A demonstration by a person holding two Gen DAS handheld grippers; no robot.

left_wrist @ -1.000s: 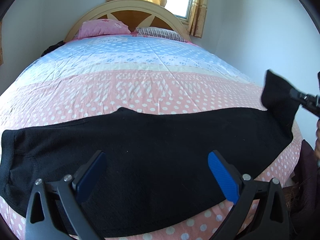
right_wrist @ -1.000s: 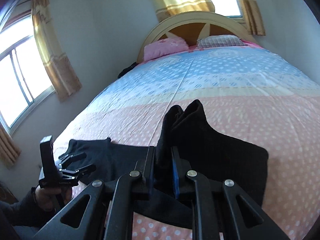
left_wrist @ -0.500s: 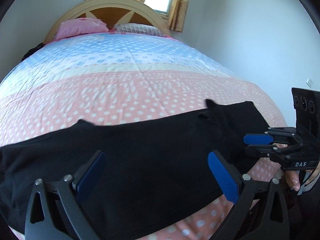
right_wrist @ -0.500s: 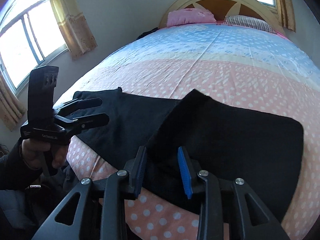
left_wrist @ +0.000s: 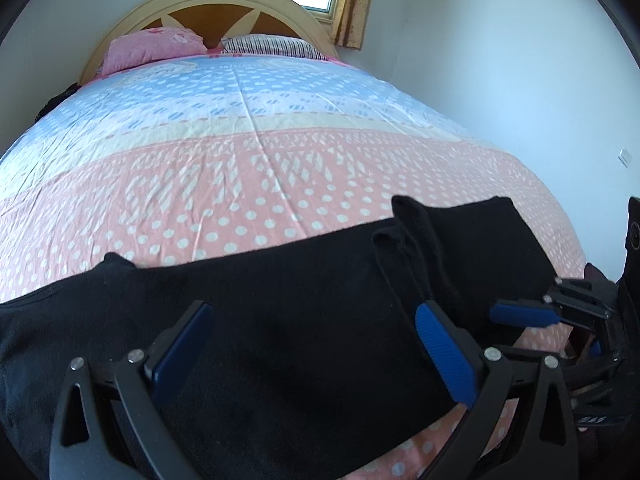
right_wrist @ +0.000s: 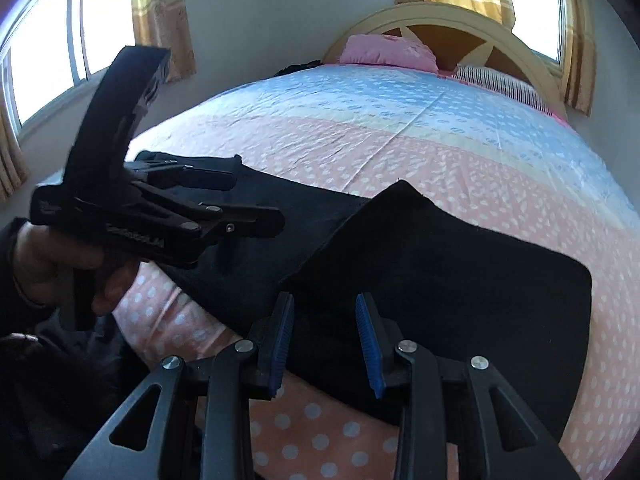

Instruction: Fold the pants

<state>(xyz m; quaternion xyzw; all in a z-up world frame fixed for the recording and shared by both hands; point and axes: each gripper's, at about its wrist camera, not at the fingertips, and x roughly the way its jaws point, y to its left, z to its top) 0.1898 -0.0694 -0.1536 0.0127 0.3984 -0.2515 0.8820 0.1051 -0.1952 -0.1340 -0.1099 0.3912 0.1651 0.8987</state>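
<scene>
Fingers of the left gripper spread wide, holding nothing, low over the black pants. At 3 o'clock the right gripper hovers at the bed's near edge, its blue fingers partly apart and empty, beside the folded-over end of the pants. Toward 12 o'clock, open dotted bedspread runs to the pink pillow and headboard.

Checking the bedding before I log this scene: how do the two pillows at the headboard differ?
The left pillow is plain pink with a faint print; the right pillow is white with thin dark stripes. The pink one looks plumper and stands higher; the striped one lies flatter. Both rest side by side against the arched headboard, at the far end of the bed from the black pants.
</scene>
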